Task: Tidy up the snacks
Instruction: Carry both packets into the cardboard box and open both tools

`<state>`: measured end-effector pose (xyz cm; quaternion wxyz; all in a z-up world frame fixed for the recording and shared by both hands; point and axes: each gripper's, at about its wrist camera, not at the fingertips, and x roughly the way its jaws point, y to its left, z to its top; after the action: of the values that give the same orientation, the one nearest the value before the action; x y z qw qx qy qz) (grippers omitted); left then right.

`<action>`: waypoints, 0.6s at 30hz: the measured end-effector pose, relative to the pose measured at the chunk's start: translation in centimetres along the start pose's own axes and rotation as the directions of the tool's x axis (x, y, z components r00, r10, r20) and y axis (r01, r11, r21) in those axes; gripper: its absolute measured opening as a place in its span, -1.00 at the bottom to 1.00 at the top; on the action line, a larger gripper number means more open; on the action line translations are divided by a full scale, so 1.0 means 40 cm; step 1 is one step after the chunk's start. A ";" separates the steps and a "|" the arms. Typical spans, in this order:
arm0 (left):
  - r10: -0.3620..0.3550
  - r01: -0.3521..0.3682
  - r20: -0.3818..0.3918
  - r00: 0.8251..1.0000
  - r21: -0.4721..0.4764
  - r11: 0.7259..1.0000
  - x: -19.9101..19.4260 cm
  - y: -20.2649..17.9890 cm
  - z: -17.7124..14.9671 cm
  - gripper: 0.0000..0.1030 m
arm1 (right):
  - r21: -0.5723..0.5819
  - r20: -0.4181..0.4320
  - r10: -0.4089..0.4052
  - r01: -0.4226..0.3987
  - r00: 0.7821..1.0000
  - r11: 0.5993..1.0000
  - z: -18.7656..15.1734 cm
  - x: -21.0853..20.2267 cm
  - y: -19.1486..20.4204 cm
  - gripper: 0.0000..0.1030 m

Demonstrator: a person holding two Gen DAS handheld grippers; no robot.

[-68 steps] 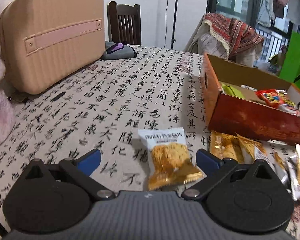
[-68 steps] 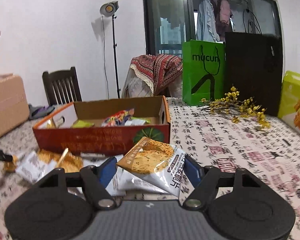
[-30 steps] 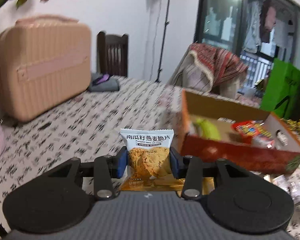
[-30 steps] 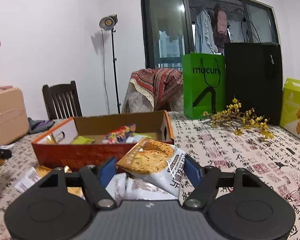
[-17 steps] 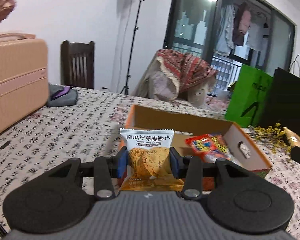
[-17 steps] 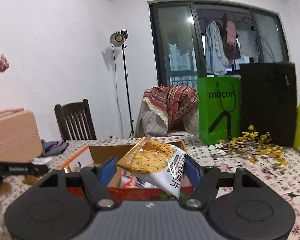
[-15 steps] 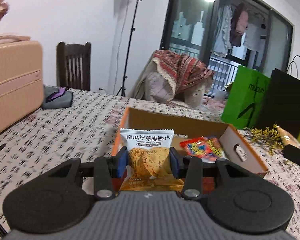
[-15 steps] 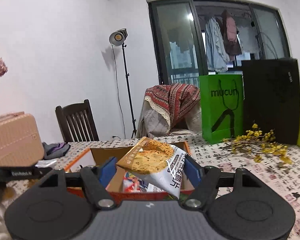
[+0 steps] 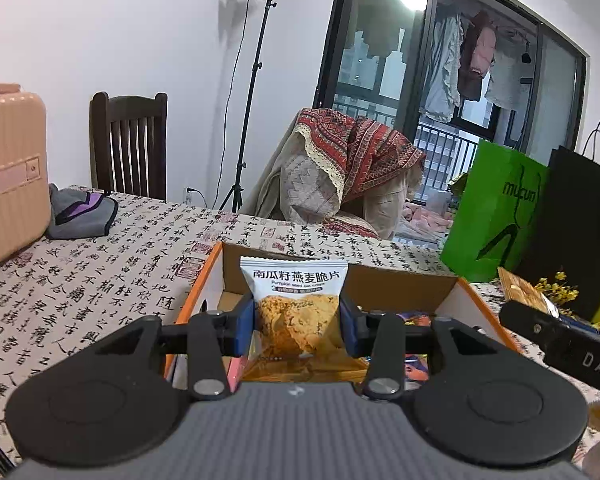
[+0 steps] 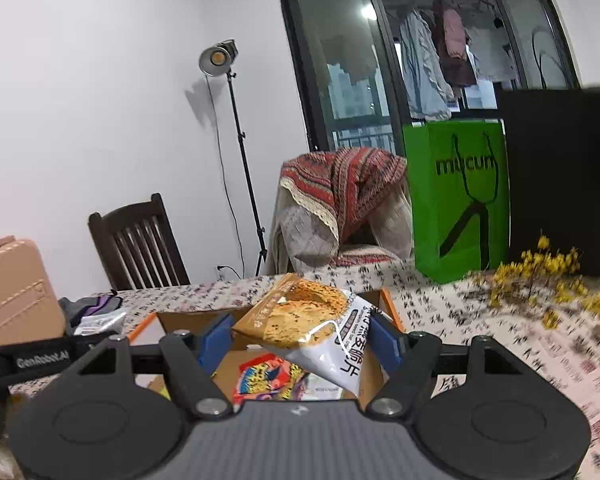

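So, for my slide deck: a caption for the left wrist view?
Left gripper holds a pumpkin-seed crisp packet upright over the open cardboard box.

Both grippers' jaws clamped, loaded.

- Left gripper (image 9: 297,327): black, with a ribbed grey body below the box (image 9: 404,280); two round black discs either side.
- Blue pads (image 9: 245,326) on angular black fingers; a silver screw at each finger's pivot.
- Small white logo at the ribbed body's top edge.
- Right gripper (image 10: 300,340): same build in front of the box, with blue pads (image 10: 214,338), silver pivot screws, twin discs, grey ribbed centre.
- White lettering "GenRobot.AI" on the left gripper's black side, left of the box; "DAS" on the right gripper's side, right of the box.
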<state>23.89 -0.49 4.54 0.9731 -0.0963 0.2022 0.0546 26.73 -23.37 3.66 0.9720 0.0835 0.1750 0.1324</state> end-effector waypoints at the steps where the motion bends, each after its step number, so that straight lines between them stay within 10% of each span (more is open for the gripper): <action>1: 0.002 -0.002 0.001 1.000 0.004 1.000 0.012 0.005 -0.008 -0.16 | -0.001 -0.007 0.002 -0.002 1.000 1.000 -0.010 0.009 -0.005 0.41; 12: 0.014 -0.014 -0.005 1.000 0.022 1.000 0.033 0.024 -0.040 -0.13 | -0.065 -0.044 -0.015 0.013 0.999 0.998 -0.051 0.030 0.002 0.44; 14: 0.006 -0.006 0.010 1.000 0.020 1.000 0.023 0.027 -0.042 0.04 | -0.057 -0.047 -0.013 0.010 0.999 0.998 -0.051 0.029 -0.003 0.54; 16: 0.020 -0.020 0.024 1.000 0.003 1.000 0.012 0.031 -0.041 0.82 | -0.046 -0.049 0.004 -0.006 0.999 0.999 -0.050 0.027 -0.007 0.65; 18: 0.042 -0.042 0.052 0.998 -0.004 0.999 -0.001 0.037 -0.037 1.00 | -0.037 -0.054 0.017 -0.019 0.998 0.999 -0.049 0.024 -0.010 0.80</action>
<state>23.08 0.65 2.99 0.9765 -0.0919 0.1786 0.0777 26.99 -23.23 1.45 0.9672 0.0633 0.1977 0.1465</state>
